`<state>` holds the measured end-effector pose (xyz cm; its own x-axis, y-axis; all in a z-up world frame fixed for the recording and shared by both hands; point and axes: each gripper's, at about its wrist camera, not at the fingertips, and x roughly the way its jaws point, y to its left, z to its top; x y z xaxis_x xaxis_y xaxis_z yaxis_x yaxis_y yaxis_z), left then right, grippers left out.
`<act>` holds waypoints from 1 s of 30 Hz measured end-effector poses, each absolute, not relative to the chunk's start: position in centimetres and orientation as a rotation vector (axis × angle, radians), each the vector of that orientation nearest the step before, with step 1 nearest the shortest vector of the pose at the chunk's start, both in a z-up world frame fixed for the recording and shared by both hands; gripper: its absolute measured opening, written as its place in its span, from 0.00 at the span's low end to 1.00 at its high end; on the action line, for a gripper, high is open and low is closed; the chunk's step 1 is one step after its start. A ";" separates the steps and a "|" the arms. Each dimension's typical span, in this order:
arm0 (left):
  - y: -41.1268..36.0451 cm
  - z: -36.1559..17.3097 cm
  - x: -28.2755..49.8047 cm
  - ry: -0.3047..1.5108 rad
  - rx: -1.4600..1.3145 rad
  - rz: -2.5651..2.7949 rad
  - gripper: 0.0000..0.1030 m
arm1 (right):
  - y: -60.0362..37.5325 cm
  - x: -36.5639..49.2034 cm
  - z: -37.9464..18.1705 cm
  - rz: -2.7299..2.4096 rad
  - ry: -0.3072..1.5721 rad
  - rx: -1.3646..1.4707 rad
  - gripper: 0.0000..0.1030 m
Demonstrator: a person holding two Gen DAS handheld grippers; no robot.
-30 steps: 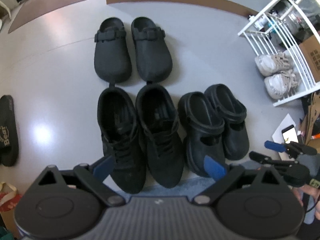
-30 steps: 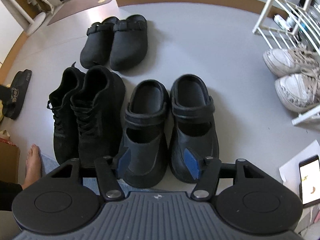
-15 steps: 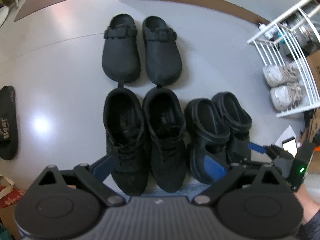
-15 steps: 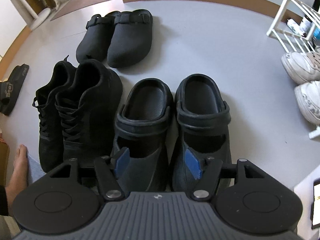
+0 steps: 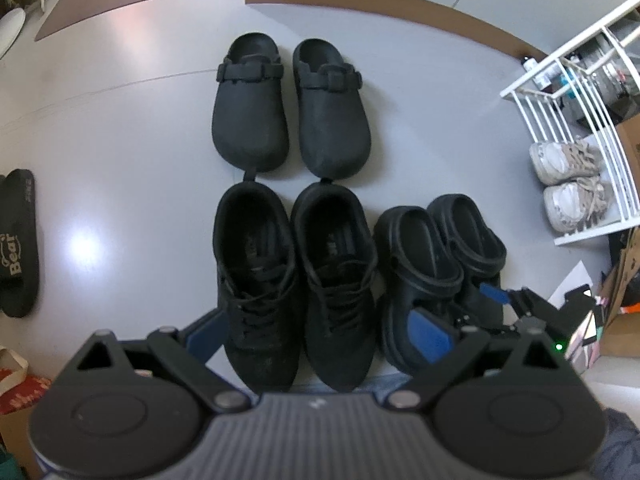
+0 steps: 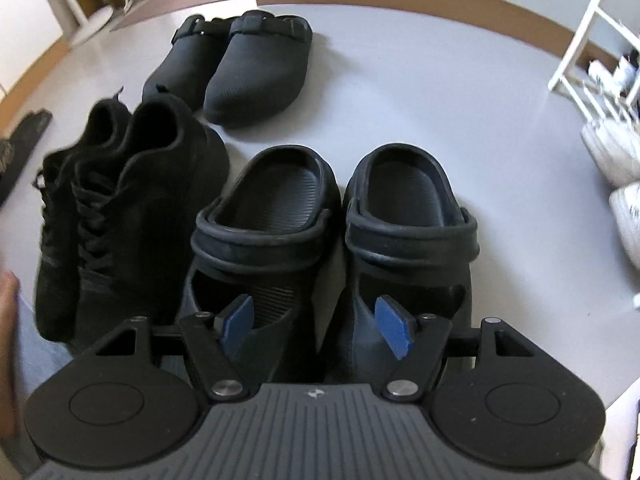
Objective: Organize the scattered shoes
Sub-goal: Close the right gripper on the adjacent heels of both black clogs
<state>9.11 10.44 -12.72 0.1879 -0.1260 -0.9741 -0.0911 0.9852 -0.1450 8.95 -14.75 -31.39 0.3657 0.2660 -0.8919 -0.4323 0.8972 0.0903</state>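
Three black pairs stand in rows on the grey floor. A pair of buckled clogs (image 5: 290,108) (image 6: 236,68) is farthest. A pair of lace-up sneakers (image 5: 294,284) (image 6: 120,196) is close on the left. A pair of strapped rubber clogs (image 5: 436,268) (image 6: 332,232) is close on the right. My left gripper (image 5: 320,330) is open wide above the sneakers' toes. My right gripper (image 6: 316,326) is open low over the rubber clogs, with one finger inside each clog's toe opening. It also shows in the left wrist view (image 5: 496,312).
A white wire rack (image 5: 576,92) (image 6: 592,40) at the right holds a pair of white sneakers (image 5: 568,184) (image 6: 616,168). A black slipper (image 5: 18,244) lies far left. Cardboard and a phone (image 5: 582,320) sit at the right. A bare foot (image 6: 8,300) is at the left.
My right gripper has moved forward and down onto the rubber clogs, its fingers now reaching into their openings. My left gripper has shifted slightly; the shoes have not moved.
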 end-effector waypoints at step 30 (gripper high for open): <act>9.1 -11.1 8.8 1.336 -0.167 -0.059 0.95 | -14.1 10.0 -33.7 0.379 1.116 -0.132 0.27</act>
